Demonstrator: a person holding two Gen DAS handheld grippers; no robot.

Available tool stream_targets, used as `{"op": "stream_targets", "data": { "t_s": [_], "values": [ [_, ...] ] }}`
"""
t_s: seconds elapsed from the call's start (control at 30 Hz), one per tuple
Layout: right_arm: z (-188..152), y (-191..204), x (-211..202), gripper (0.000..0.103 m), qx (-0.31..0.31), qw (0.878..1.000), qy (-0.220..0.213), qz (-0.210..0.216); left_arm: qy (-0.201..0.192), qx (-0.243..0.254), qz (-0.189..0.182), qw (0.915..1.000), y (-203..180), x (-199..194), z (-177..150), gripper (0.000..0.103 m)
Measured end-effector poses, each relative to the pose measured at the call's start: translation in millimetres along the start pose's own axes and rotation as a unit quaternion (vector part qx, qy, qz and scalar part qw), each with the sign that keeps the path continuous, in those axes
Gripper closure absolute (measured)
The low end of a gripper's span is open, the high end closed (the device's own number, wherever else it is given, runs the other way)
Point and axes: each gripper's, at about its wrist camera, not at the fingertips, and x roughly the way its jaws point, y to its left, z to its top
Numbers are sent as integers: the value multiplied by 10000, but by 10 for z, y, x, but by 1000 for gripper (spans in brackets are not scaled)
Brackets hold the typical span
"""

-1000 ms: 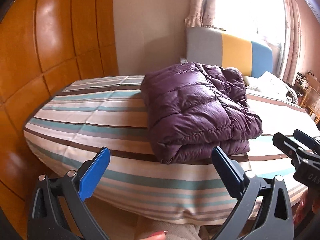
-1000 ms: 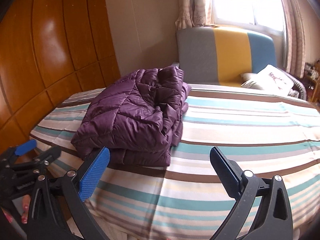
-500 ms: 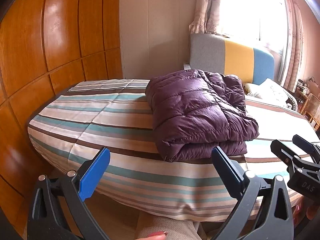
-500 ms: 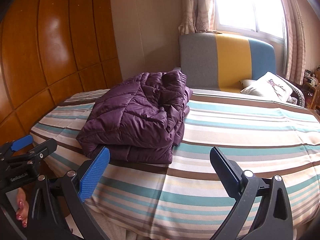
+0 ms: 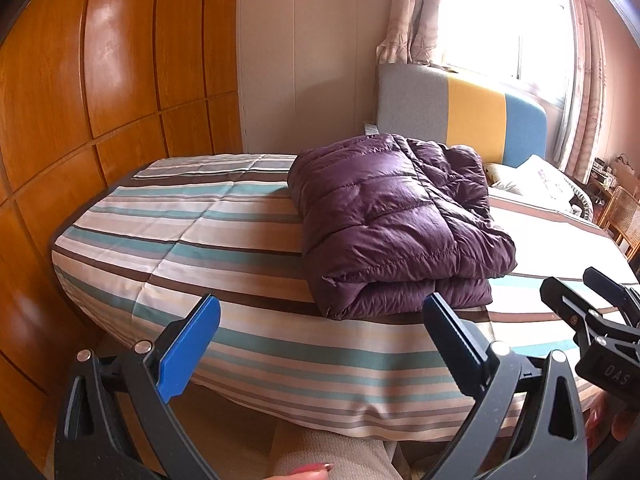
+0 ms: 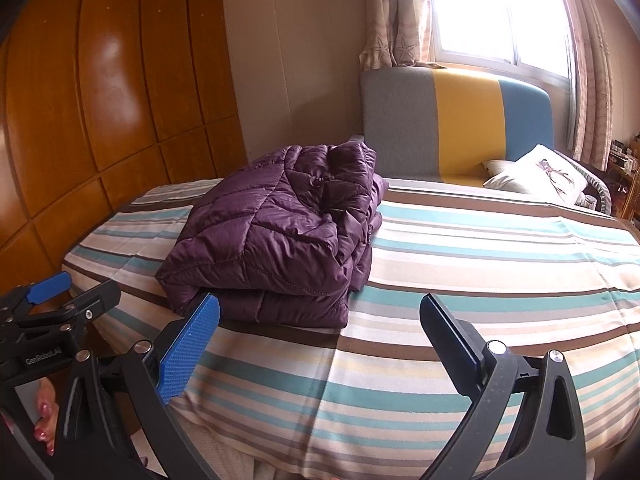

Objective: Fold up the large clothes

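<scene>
A purple quilted down jacket [image 5: 392, 220] [image 6: 280, 236] lies folded into a thick bundle on the striped bed [image 5: 192, 248] [image 6: 480, 272], near its front left part. My left gripper [image 5: 320, 336] is open and empty, held off the bed's front edge, short of the jacket. My right gripper [image 6: 320, 332] is also open and empty, just in front of the bundle's near edge. Each gripper shows in the other's view: the right one [image 5: 600, 312] at the far right, the left one [image 6: 60, 300] at the far left.
A wooden wardrobe wall [image 5: 100, 80] runs along the left of the bed. A grey, yellow and blue headboard [image 6: 452, 120] stands at the back under a bright window, with pillows [image 6: 536, 172] beside it. A wicker chair [image 5: 624, 216] sits at the far right.
Both grippers have drawn back and risen a little from the bed, so the jacket looks smaller and farther. The jacket has not moved; both grippers stay open.
</scene>
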Motion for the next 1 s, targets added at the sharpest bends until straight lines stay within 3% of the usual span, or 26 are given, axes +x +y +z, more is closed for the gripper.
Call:
{"op": "stream_targets", "data": {
  "t_s": [1.0],
  "values": [
    [-15,-6,27,3,8,10000,-2,-12,5,1,27,10000,-13,21,-23,2]
  ]
}}
